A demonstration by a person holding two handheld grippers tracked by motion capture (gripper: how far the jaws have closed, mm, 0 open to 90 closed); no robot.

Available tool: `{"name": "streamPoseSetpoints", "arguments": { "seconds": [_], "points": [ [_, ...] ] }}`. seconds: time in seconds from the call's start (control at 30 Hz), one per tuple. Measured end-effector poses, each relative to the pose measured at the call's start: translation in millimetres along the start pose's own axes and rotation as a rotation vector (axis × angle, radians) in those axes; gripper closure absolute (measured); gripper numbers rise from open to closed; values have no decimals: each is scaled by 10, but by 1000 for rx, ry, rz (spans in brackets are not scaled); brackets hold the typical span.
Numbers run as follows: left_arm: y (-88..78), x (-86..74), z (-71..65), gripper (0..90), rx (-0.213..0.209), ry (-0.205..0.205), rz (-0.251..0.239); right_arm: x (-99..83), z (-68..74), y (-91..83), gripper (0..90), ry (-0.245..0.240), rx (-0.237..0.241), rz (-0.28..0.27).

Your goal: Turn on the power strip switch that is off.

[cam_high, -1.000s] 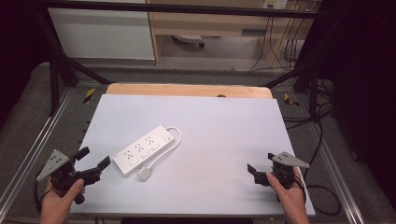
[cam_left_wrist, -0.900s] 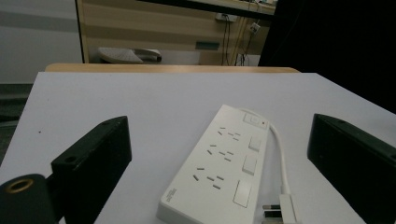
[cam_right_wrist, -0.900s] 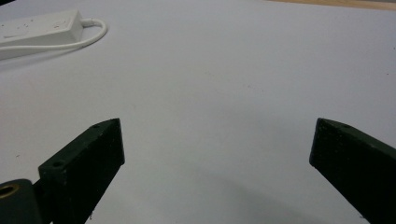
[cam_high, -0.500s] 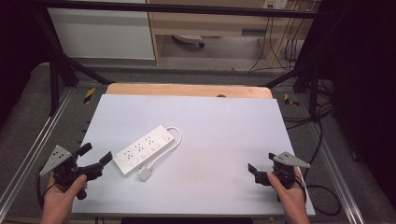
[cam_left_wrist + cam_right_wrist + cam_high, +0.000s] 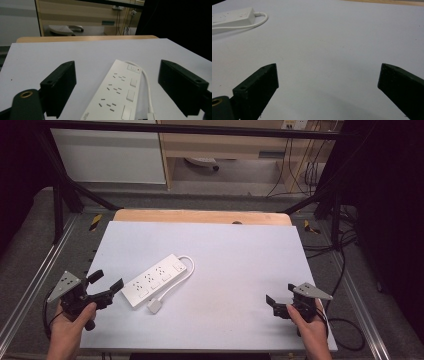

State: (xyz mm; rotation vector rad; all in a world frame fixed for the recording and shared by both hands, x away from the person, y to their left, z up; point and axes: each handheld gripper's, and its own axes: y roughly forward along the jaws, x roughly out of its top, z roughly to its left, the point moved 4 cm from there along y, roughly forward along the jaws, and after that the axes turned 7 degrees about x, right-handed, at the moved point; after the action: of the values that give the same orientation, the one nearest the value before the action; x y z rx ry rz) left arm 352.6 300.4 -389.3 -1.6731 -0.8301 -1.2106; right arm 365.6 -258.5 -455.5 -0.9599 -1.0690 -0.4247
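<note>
Left gripper is sitting at the near-left edge of the white table, jaws spread wide with nothing clamped, though they've just been closing a little; the power strip lies right ahead of them and hasn't been touched. Right gripper is parked way over at the near-right corner, also wide open and holding nothing, with a big bare stretch of tabletop between it and the strip. Room-wise, the whole right half and the far half of the board are bare, and a wooden strip runs along the far edge. From the high view you can see the strip lying diagonally, near end just beside the left gripper's tips and far end angled toward the middle, with its white cable looping off the far end and coming back along its right side to a plug near the front. Left gripper view gets you what the overhead can't: the power strip runs up between the two black jaws with clear gaps on both sides, sockets and switches facing up. Right gripper view catches just the strip's end and the cable loop far off in the top-left corner, well apart from its own jaws.
</note>
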Motion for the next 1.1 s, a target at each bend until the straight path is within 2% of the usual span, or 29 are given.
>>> {"name": "streamPoseSetpoints", "arguments": {
  "seconds": [0.27, 0.53, 1.0, 1.1],
  "points": [
    [47, 13, -38, 193, -7, 16, 17, 2, 1, -5, 36, 2, 0, -3],
    [99, 11, -77, 306, -15, 34, 27, 4, 1, -7, 36, 1, -1, -3],
    [198, -7, -116, 426, -30, 52, 50, 7, 0, -11, 37, 1, -3, -6],
    [219, -24, -117, 442, -28, 50, 56, -5, 11, 17, 37, -8, 2, 12]
  ]
}}
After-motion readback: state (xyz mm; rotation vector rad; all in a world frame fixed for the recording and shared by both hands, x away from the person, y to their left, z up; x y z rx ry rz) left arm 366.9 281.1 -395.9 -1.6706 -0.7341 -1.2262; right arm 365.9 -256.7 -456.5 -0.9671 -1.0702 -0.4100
